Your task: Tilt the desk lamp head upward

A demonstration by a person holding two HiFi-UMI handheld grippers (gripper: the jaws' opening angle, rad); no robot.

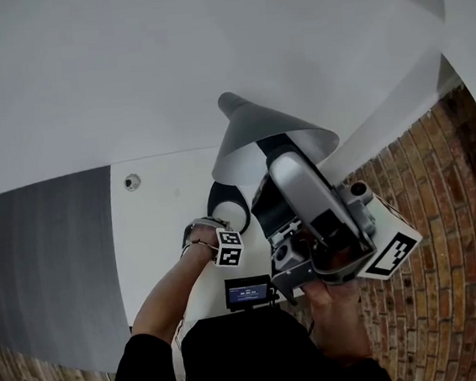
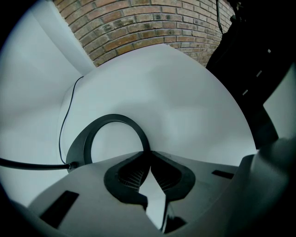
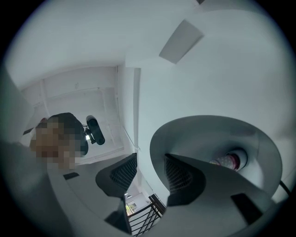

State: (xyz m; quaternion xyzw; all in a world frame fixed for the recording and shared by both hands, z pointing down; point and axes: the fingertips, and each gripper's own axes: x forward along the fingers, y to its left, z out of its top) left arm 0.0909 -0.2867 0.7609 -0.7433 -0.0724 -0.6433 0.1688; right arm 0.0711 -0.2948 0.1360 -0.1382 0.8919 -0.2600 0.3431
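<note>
Your left gripper [image 2: 150,160] has its jaws pressed together with nothing between them. The tips sit just beside the lamp's dark ring base [image 2: 113,118], and whether they touch it cannot be made out. That base rests on the white table [image 2: 185,102], with its cable [image 2: 32,164] running off to your left.

Above it stands the lamp head [image 3: 208,134], a pale cone that opens toward your right gripper [image 3: 151,175], with the bulb [image 3: 229,160] deep inside. Those jaws stand well apart. The shade's near rim runs into the gap, one pad is inside the cone and the other outside, and they are not yet clamped.

The shade looks thin, smooth and light, so it may slip or flex under a hard pinch. Take it by the rim, well clear of the fragile bulb. The open ring base probably carries little weight, so expect it to slide or lift if the neck joint is stiff. Steady it with your closed left jaws as you tilt.
</note>
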